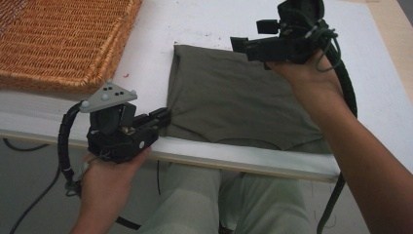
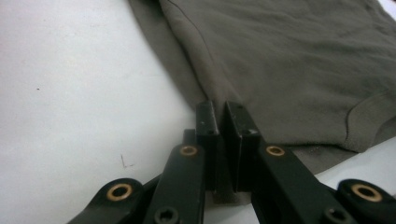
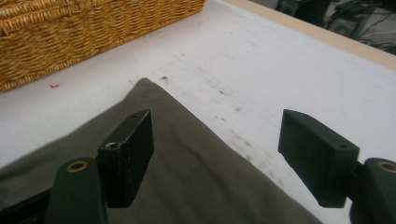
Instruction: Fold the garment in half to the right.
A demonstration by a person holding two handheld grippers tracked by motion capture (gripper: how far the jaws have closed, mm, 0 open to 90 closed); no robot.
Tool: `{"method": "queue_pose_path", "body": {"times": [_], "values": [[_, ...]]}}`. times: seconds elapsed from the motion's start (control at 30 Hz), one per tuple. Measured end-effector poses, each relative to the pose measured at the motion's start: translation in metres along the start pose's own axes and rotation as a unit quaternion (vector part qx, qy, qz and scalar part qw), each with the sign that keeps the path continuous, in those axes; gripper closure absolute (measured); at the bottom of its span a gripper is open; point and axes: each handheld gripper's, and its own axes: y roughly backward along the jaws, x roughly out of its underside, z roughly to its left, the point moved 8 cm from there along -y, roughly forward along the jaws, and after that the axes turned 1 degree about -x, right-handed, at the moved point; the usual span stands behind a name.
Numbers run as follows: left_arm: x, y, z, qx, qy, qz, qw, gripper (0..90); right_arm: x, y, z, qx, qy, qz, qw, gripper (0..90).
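So we're looking at a folded olive-green garment (image 1: 234,105) lying flat on the white table (image 1: 146,58), near the front edge; the left gripper (image 1: 163,118) is pinching the garment's near left corner, jaws closed tight on the cloth, and in the left gripper view we're seeing the fabric squeezed between the pads (image 2: 208,122). The right gripper (image 1: 239,45) is hovering over the garment's far edge with its jaws standing wide apart and holding nothing; the cloth is lying under them. A wicker basket (image 1: 63,44) is sitting at the far left of the table, well apart from the garment.
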Motion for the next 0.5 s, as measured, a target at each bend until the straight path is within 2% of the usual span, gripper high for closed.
{"method": "queue_pose_path", "body": {"times": [0.2,0.33,0.5], "values": [[0.001,0.000,0.001,0.009,0.004,-0.005,0.9999,84.5,-0.016,-0.043,0.016,-0.039,0.016,0.033,0.9986,33.2],[0.001,0.000,0.002,0.013,0.007,-0.005,0.9999,84.5,-0.020,-0.075,0.029,-0.064,0.047,0.075,0.9940,36.5],[0.000,0.000,0.002,0.014,0.011,-0.005,0.9998,84.5,-0.021,-0.104,0.039,-0.077,0.075,0.118,0.9872,42.8]]}}
